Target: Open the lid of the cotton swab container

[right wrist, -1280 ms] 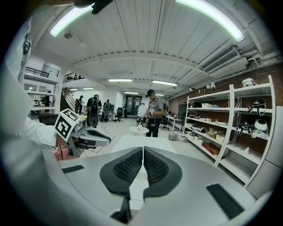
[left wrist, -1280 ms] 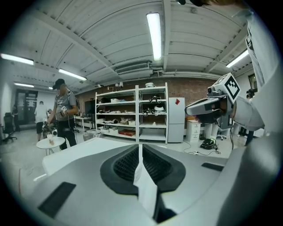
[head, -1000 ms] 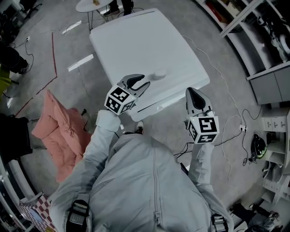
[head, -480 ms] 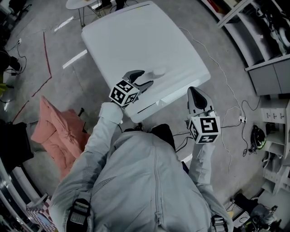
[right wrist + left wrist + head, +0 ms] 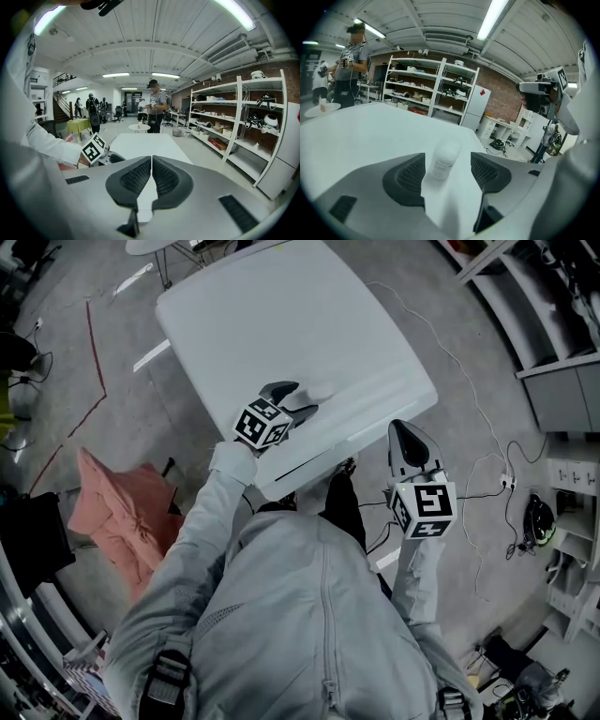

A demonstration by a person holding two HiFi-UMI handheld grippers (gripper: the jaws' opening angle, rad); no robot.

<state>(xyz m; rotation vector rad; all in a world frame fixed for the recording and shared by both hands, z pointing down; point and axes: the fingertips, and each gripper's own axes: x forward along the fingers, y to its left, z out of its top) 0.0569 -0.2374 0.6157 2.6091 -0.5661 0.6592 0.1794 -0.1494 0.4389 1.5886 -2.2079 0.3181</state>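
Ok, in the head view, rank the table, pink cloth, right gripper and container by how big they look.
1. Table, largest by far.
2. Pink cloth.
3. Right gripper, which is nearer the camera, so it looks bigger than it is.
4. Container, smallest, a small white shape on the table.

Cotton swab container (image 5: pixel 319 390) standing on the table (image 5: pixel 281 315).
It is sitting just ahead of the left gripper (image 5: pixel 295 399); the right gripper (image 5: pixel 401 430) is hovering off the near edge, rightward.

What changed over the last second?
The left hand-held gripper advanced over the table toward the cotton swab container. Its jaws have just been opening, with the container ahead in the gap, not gripped. The right hand-held gripper stayed shut and empty, and the container stayed put.
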